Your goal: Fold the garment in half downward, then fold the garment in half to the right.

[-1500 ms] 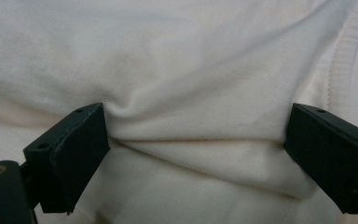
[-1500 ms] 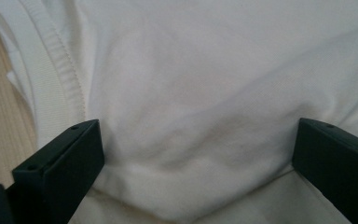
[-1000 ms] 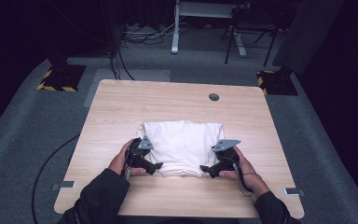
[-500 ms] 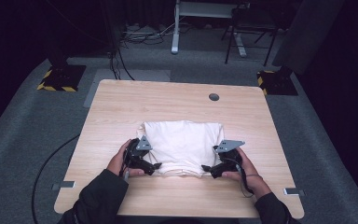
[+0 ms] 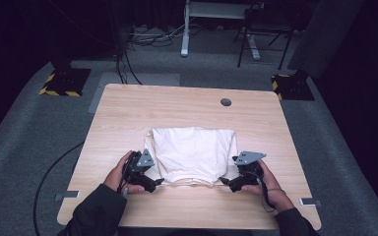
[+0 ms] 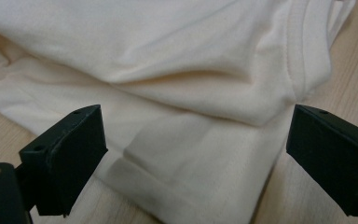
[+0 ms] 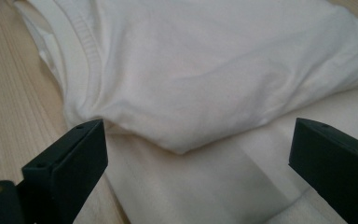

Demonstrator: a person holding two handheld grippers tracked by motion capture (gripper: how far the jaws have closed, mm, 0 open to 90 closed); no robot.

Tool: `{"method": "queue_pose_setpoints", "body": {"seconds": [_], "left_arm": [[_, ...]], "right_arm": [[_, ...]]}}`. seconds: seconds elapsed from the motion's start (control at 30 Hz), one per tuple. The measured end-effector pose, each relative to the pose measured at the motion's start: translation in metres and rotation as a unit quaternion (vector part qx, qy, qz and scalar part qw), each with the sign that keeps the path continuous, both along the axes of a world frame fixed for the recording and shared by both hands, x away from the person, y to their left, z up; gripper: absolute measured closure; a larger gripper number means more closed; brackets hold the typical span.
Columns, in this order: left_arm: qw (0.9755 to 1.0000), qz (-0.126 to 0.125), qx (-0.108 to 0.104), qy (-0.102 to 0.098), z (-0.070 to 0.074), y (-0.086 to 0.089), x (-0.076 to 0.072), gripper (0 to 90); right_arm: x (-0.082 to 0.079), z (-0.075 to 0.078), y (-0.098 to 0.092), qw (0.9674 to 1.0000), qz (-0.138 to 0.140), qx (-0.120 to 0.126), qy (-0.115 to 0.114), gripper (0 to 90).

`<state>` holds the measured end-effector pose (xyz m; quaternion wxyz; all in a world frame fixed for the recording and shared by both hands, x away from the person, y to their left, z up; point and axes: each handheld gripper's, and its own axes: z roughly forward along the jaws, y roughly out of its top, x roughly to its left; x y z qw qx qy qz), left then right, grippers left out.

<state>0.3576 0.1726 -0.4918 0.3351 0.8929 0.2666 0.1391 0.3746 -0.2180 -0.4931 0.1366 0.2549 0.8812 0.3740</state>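
A folded cream-white garment (image 5: pixel 193 153) lies in the middle of the wooden table (image 5: pixel 187 108). My left gripper (image 5: pixel 158 182) sits at its near left corner and my right gripper (image 5: pixel 224 182) at its near right corner. In the left gripper view the garment (image 6: pixel 177 93) fills the space between wide-apart jaws, and my left gripper (image 6: pixel 200 163) is open over its layered edge. In the right gripper view the garment (image 7: pixel 205 79), with its ribbed hem at upper left, lies between spread jaws; my right gripper (image 7: pixel 200 168) is open.
A round cable hole (image 5: pixel 225 102) sits near the table's far edge. Bare wood surrounds the garment on all sides. Beyond the table are cables, a desk frame (image 5: pixel 187 34) and yellow-black striped stand bases (image 5: pixel 61 81) on the grey floor.
Both grippers have edged slightly toward the near corners of the garment; the garment itself has barely shifted.
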Motion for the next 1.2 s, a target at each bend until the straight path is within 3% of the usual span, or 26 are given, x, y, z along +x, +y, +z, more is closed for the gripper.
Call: {"method": "queue_pose_setpoints", "body": {"seconds": [0.1, 0.17, 0.27, 0.33, 0.43, 0.47, 0.53, 0.63, 1.03, 1.2], "left_arm": [[0.9999, 0.001, -0.004, 0.01, -0.001, 0.007, -0.007, 4.6], [1.0, 0.005, 0.001, 0.005, -0.002, 0.013, -0.012, 4.4], [0.9997, 0.015, -0.012, 0.014, -0.004, 0.022, -0.02, 4.4], [0.9997, 0.015, -0.009, 0.015, -0.006, 0.026, -0.025, 4.3], [0.9997, 0.018, 0.011, 0.012, -0.011, 0.029, -0.031, 4.1], [0.9997, 0.016, 0.002, 0.017, -0.013, 0.032, -0.032, 4.0], [0.9995, 0.02, -0.009, 0.024, -0.015, 0.036, -0.034, 3.9], [0.9989, 0.03, -0.027, 0.024, -0.018, 0.04, -0.035, 3.0], [0.9984, 0.043, -0.024, 0.026, -0.017, 0.042, -0.033, 3.4], [0.9977, 0.047, -0.04, 0.027, -0.012, 0.042, -0.028, 4.2]], "right_arm": [[-0.005, -0.001, -0.004, 1.0, 0.001, -0.006, -0.001, 4.2], [-0.009, -0.003, -0.006, 0.9999, -0.001, -0.012, -0.002, 4.0], [-0.015, -0.006, -0.01, 0.9999, -0.003, -0.013, 0.007, 3.6], [-0.019, -0.008, -0.013, 0.9998, -0.002, -0.018, 0.008, 3.3], [-0.023, -0.012, -0.018, 0.9997, -0.007, -0.014, 0.018, 3.3], [-0.024, -0.014, -0.019, 0.9996, -0.01, -0.014, 0.02, 3.2], [-0.025, -0.017, -0.022, 0.9994, -0.016, -0.003, 0.03, 2.3], [-0.028, -0.018, -0.025, 0.9995, -0.021, 0.002, 0.025, 2.0], [-0.027, -0.018, -0.024, 0.9994, -0.023, -0.001, 0.025, 2.6], [-0.028, -0.014, -0.019, 0.9997, -0.018, 0.001, 0.017, 3.1]]}}
